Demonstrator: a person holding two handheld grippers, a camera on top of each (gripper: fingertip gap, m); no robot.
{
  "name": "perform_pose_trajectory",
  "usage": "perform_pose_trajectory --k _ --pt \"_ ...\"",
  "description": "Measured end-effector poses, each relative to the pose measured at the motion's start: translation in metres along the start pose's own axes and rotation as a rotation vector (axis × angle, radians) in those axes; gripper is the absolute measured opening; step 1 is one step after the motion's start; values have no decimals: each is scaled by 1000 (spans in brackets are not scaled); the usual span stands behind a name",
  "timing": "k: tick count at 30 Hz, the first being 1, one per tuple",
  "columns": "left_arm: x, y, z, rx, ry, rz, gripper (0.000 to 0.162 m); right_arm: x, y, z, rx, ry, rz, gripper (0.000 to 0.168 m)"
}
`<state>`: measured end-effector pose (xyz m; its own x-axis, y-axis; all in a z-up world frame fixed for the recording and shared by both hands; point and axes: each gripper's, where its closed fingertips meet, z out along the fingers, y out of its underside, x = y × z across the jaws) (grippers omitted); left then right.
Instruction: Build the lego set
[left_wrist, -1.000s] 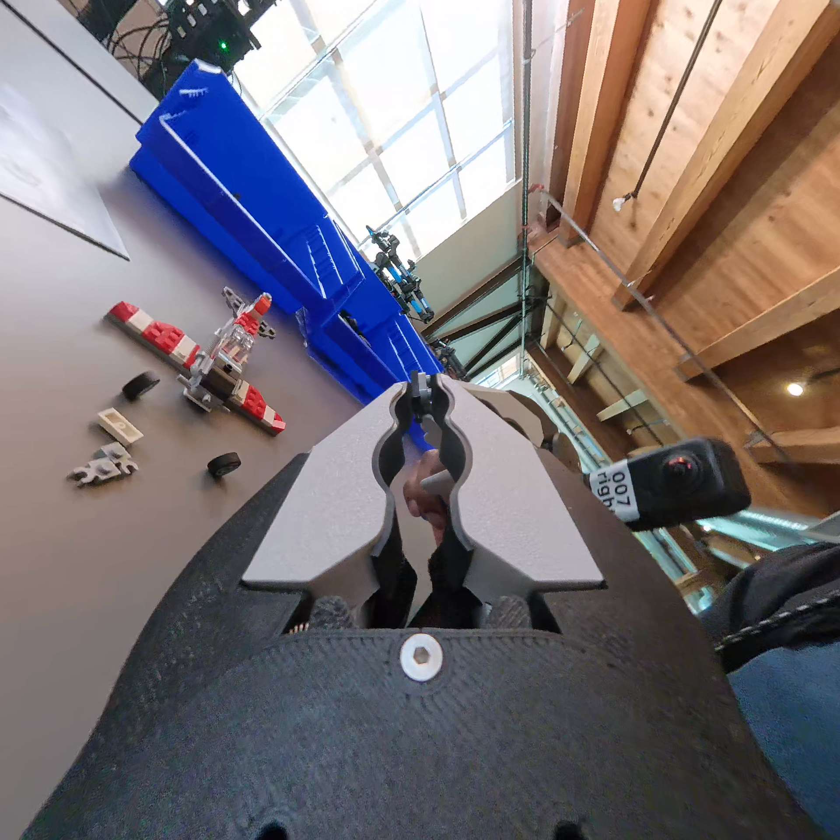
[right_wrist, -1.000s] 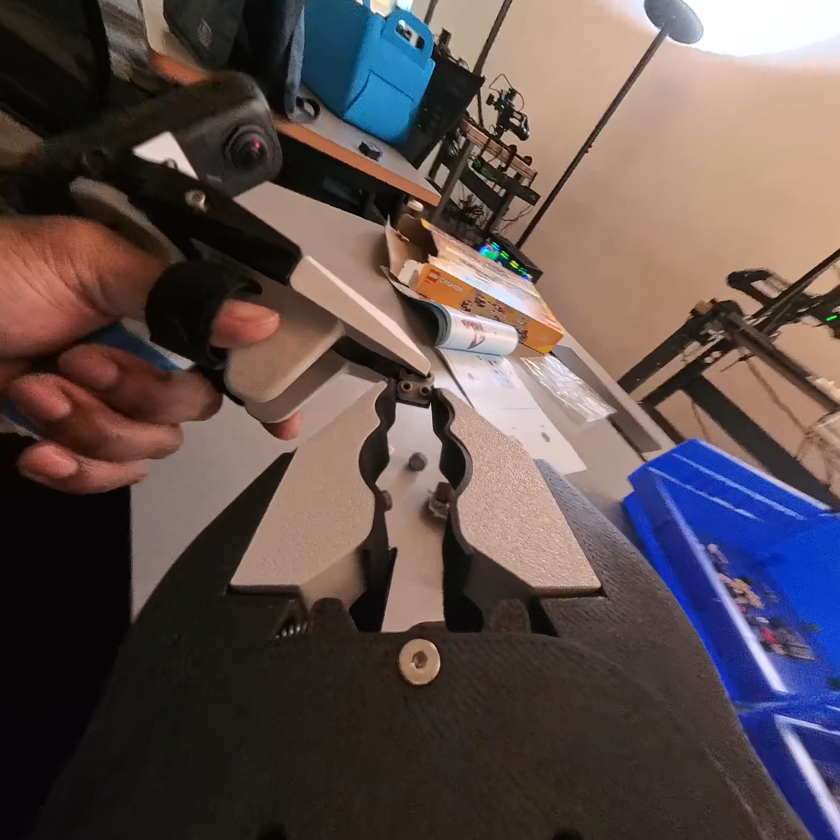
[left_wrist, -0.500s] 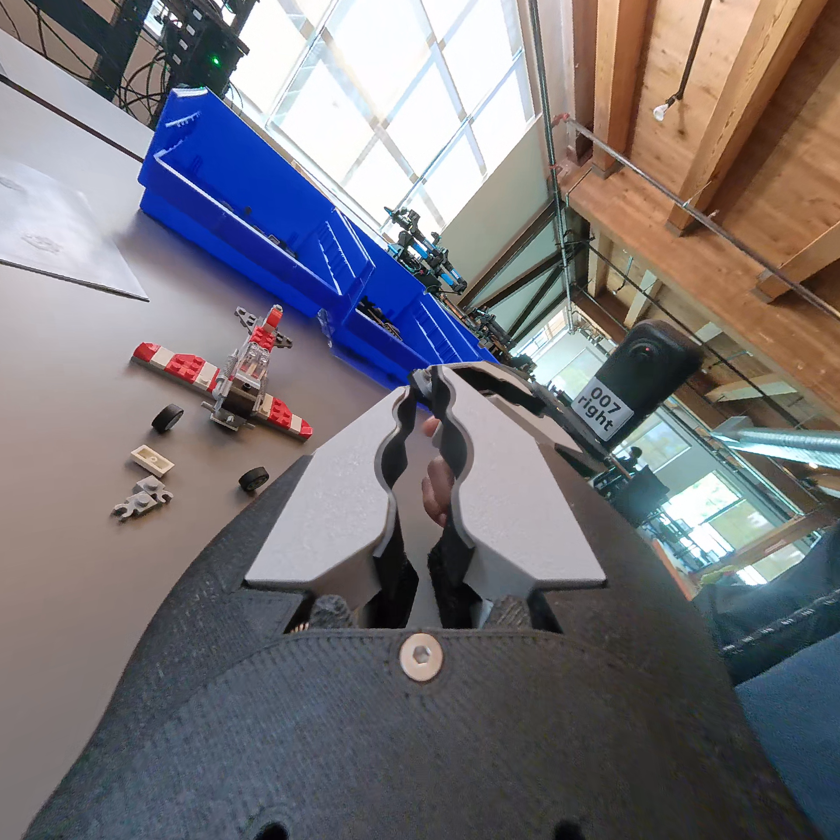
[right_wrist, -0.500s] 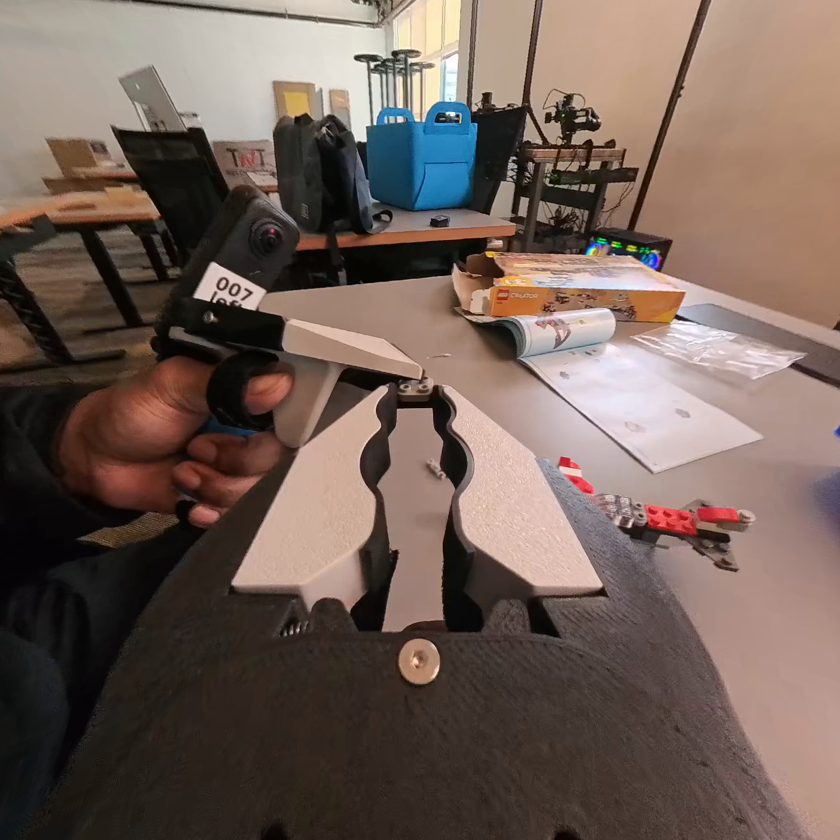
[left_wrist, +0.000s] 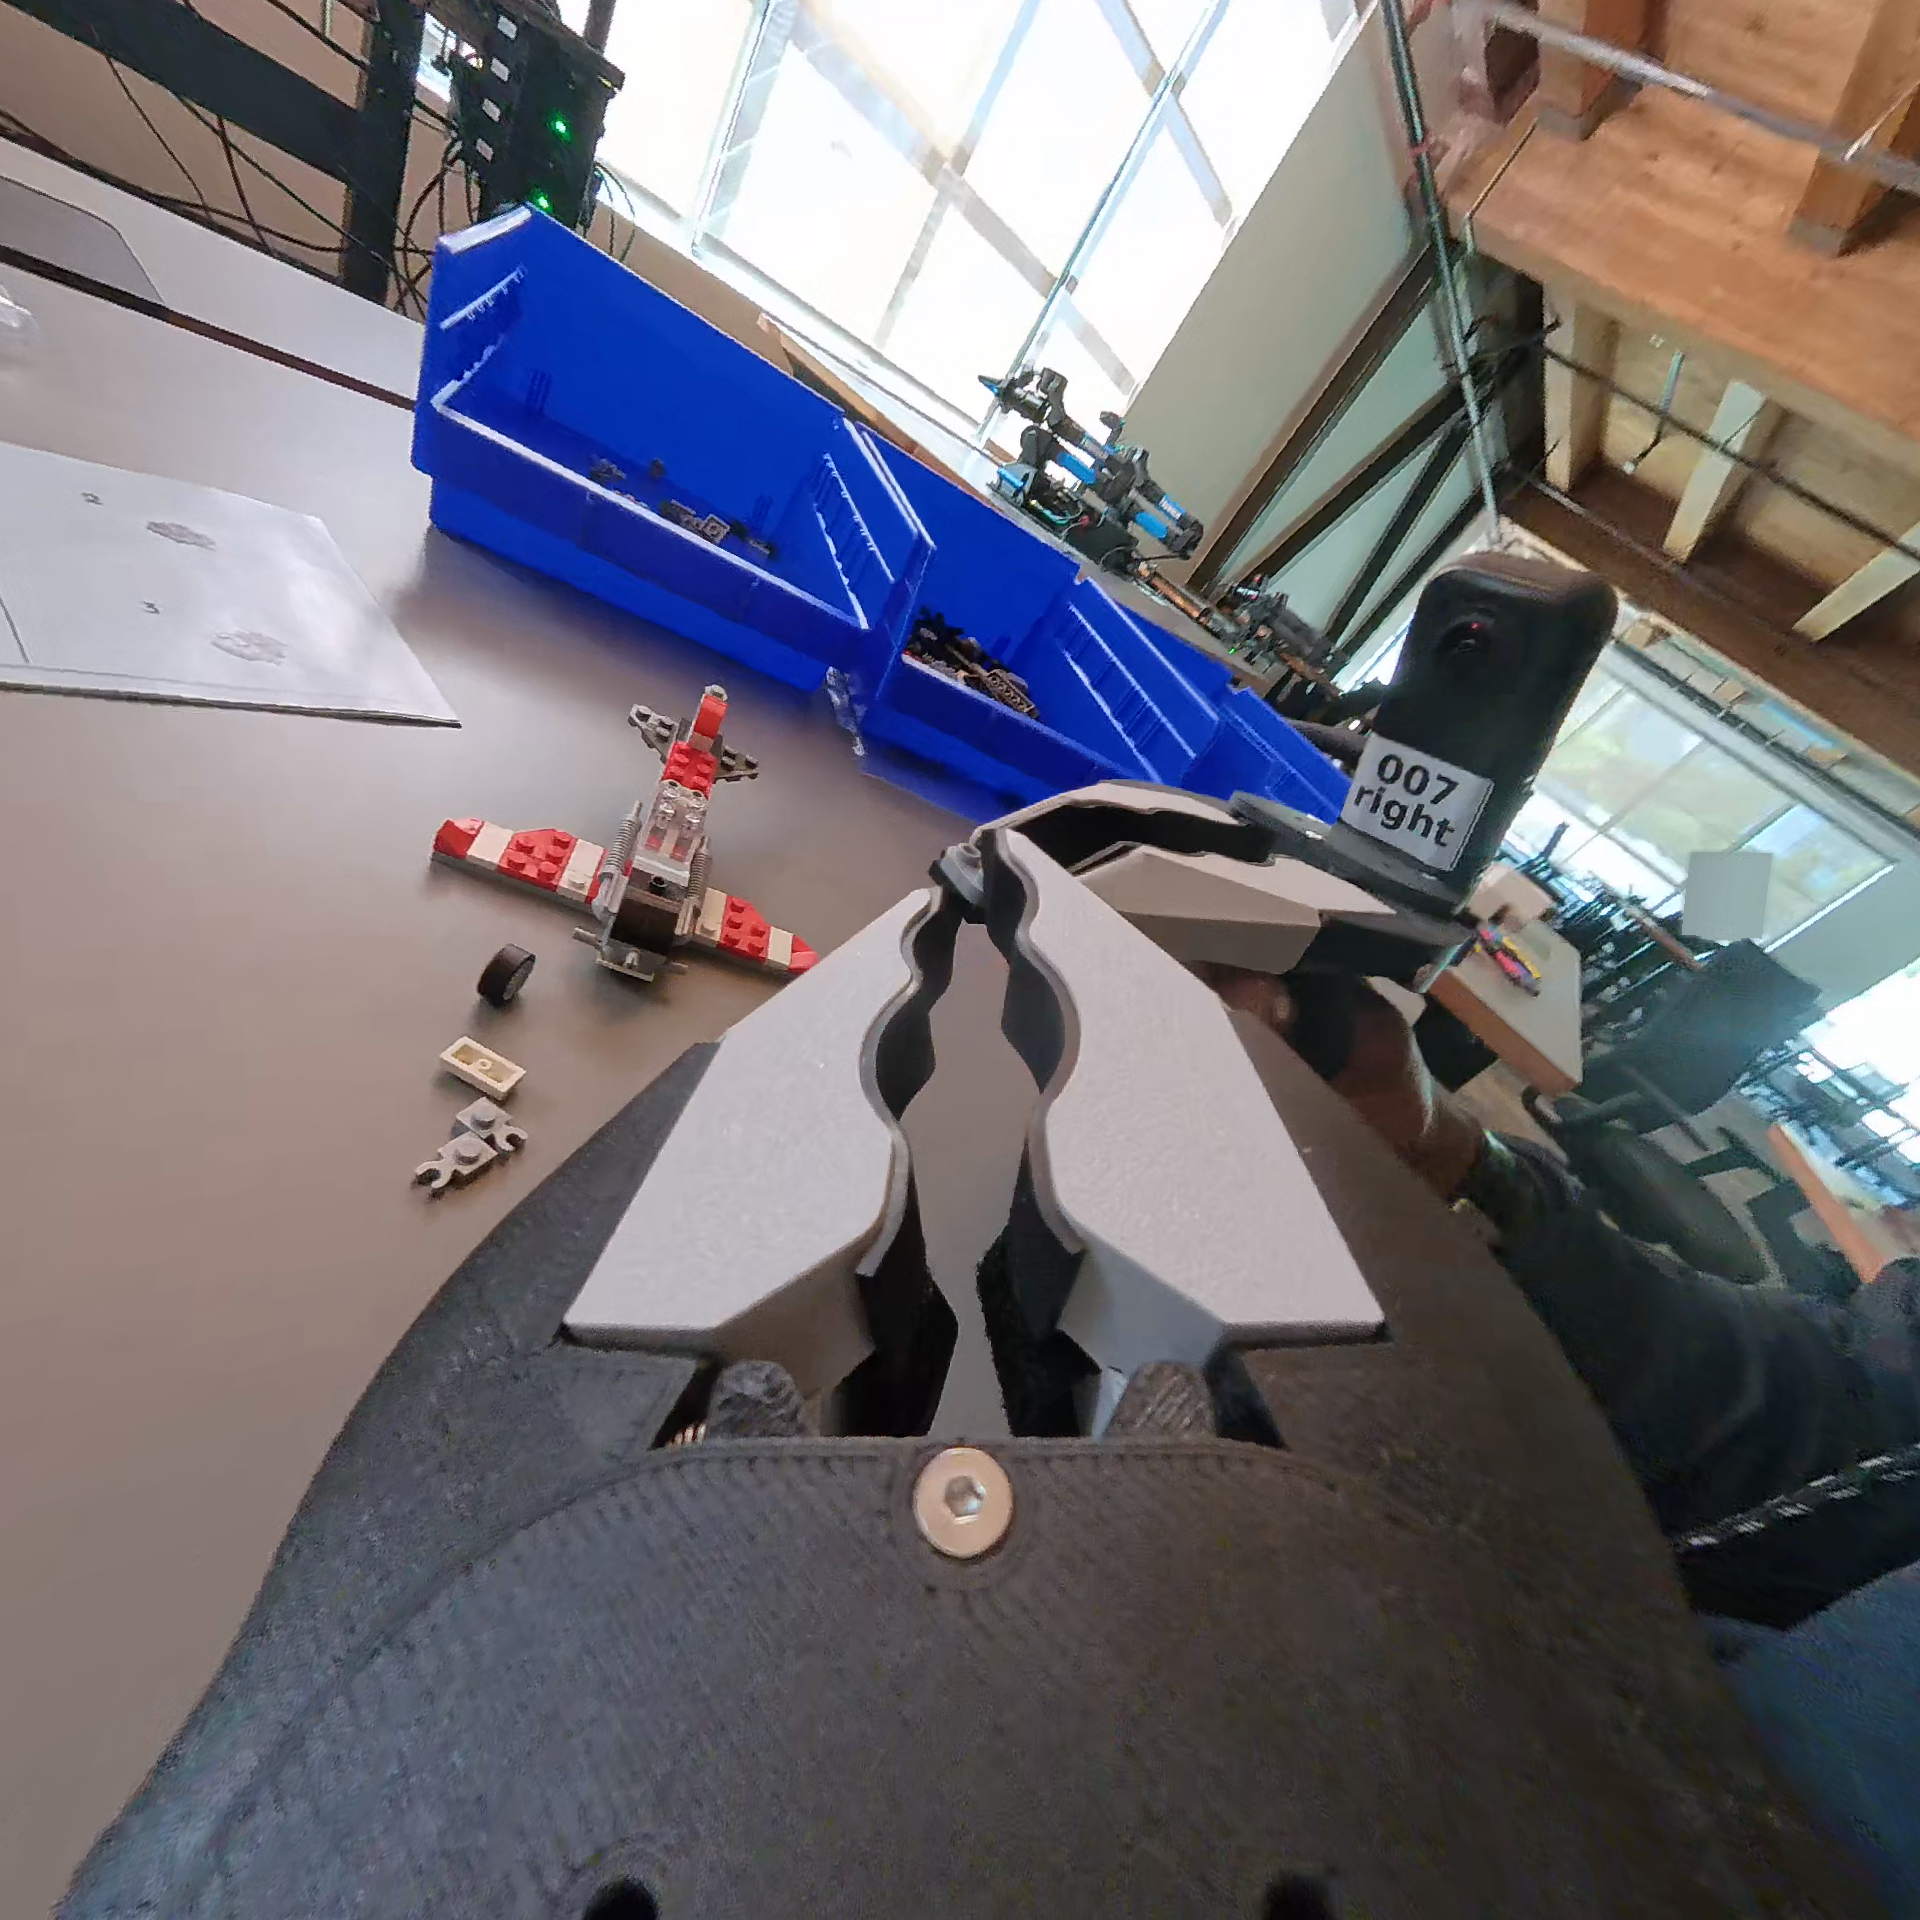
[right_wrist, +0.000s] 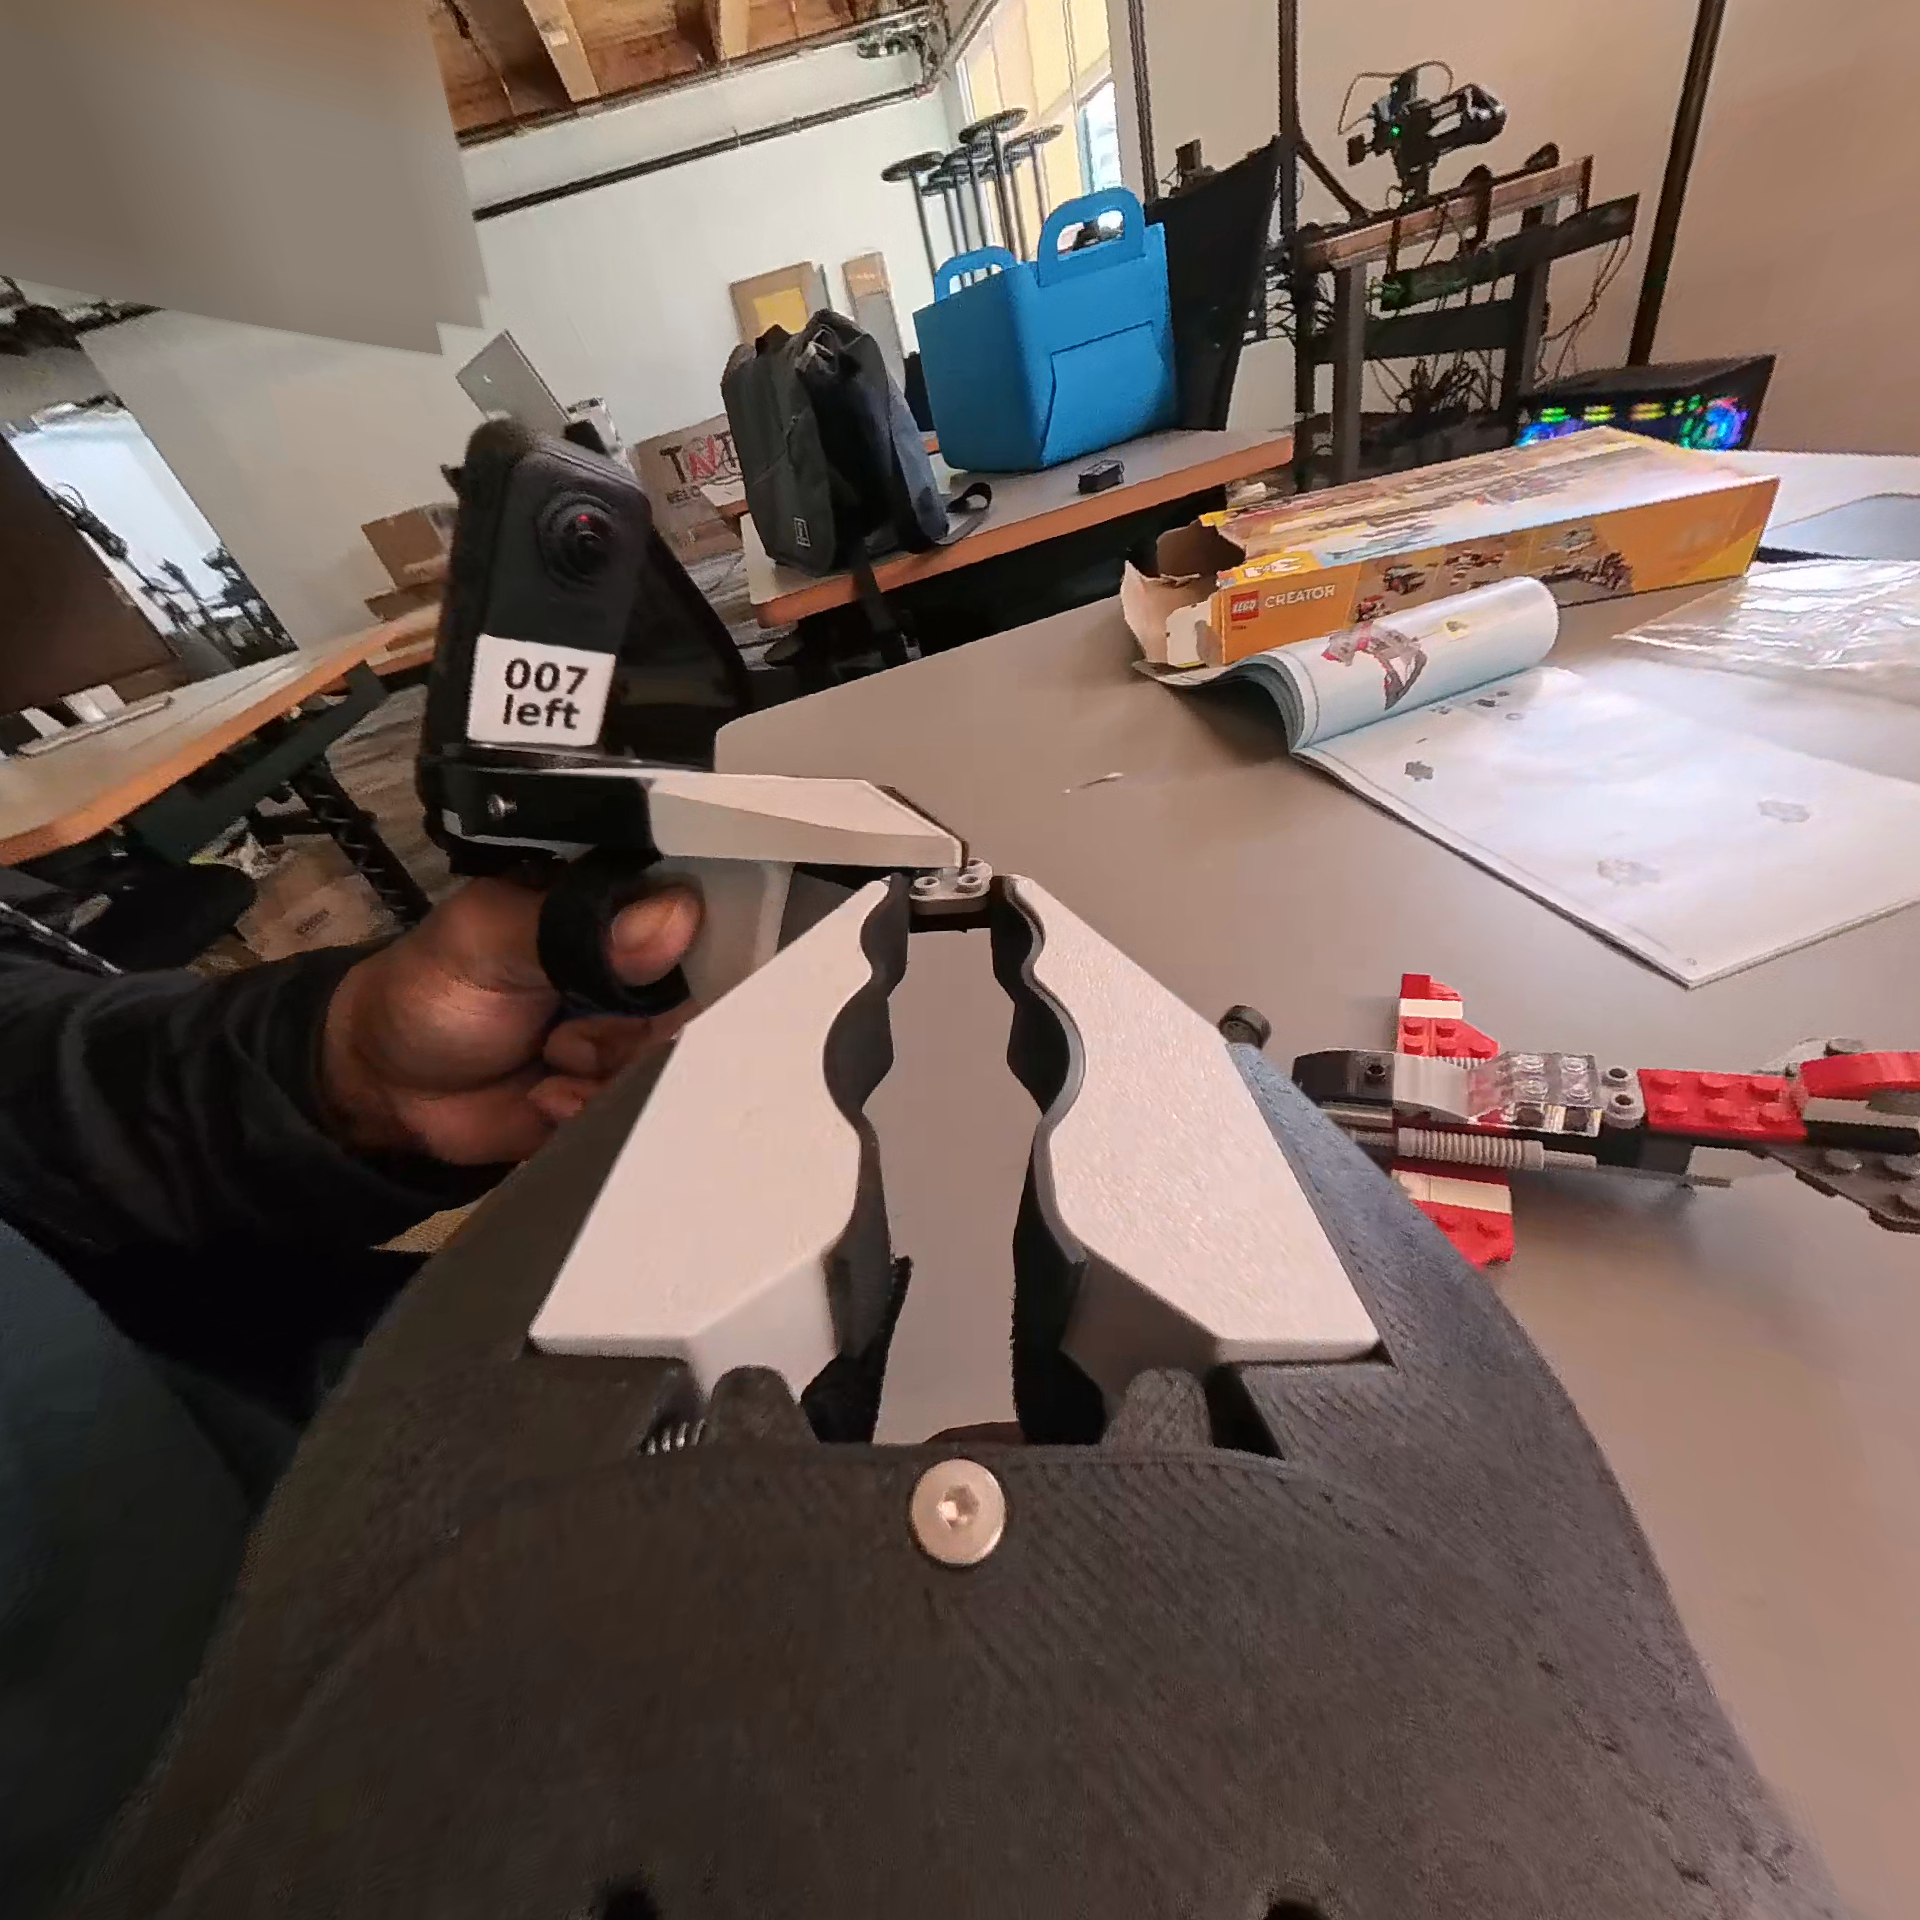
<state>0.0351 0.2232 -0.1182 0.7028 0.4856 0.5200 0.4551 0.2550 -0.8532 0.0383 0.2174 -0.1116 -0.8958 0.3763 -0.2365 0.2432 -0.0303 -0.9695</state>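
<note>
The right gripper (right_wrist: 951, 894) and left gripper (left_wrist: 968, 871) are meeting tip to tip above the table (left_wrist: 208, 1039), both pinching one small grey plate (right_wrist: 948, 888). The red-and-white lego plane (left_wrist: 644, 883) is lying on the table just beyond, with a black wheel (left_wrist: 506, 974), a tan plate (left_wrist: 481, 1067) and a grey clip piece (left_wrist: 470, 1141) lying beside it. Blue bins (left_wrist: 665, 520) are standing behind.

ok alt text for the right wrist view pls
Right gripper and left gripper meet at a small grey piece, pinched above a grey table. A red and white plane lies to the right, a booklet and box behind.
</note>
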Motion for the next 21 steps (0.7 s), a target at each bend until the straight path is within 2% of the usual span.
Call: perform_pose_trajectory --k 12,18,21 --pt "-2 3 2 -31 -30 53 8 2 2 -1 7 -29 102 17" --pt "-4 5 4 -37 17 -122 9 4 2 -4 15 -9 13 16" --pt "-6 7 4 -49 47 -232 10 4 -1 -9 8 15 -104 24"
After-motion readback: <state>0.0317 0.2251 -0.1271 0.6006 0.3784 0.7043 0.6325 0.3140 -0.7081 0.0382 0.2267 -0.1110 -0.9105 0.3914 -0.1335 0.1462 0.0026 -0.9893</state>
